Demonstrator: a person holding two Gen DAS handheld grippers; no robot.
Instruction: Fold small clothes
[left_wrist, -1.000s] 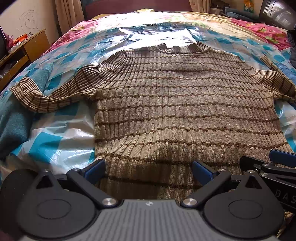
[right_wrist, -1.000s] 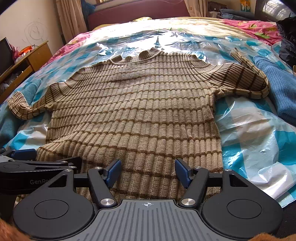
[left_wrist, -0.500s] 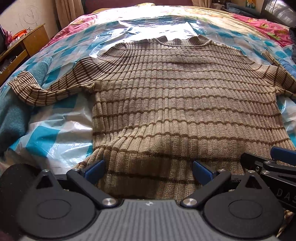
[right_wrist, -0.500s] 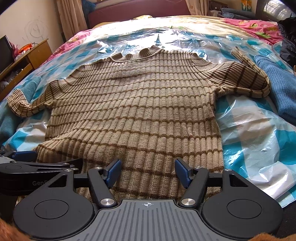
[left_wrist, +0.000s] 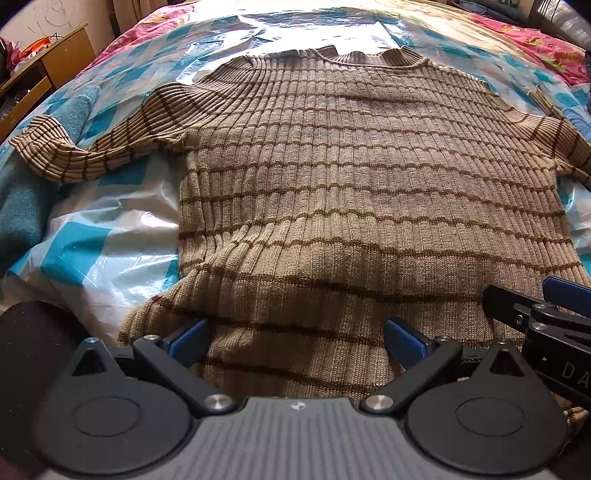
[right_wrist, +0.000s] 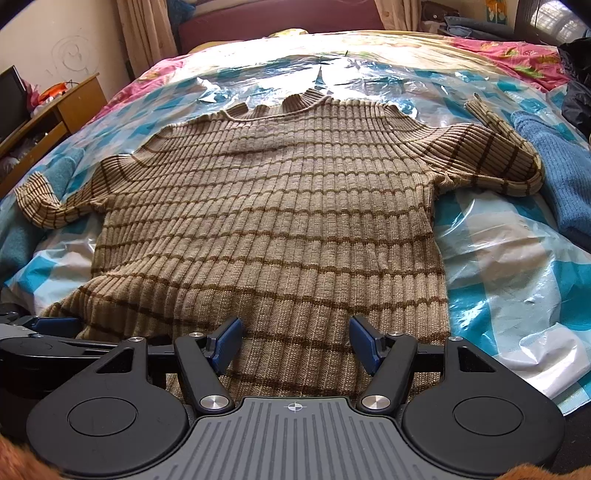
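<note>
A tan ribbed sweater with brown stripes lies spread flat on the bed, collar far, hem near, and it also shows in the right wrist view. Its left sleeve bends out to the left, its right sleeve folds back at the right. My left gripper is open, its blue pads over the left part of the hem. My right gripper is open over the right part of the hem, its body showing at the left wrist view's right edge.
The bed is covered with a clear plastic sheet over a blue, white and pink check cover. A blue knit garment lies to the right, a teal one to the left. A wooden desk stands left of the bed.
Both grippers have come lower and closer to the hem, so the sweater fills more of each view. The hem near the left gripper now bulges slightly. Both grippers stay open.
</note>
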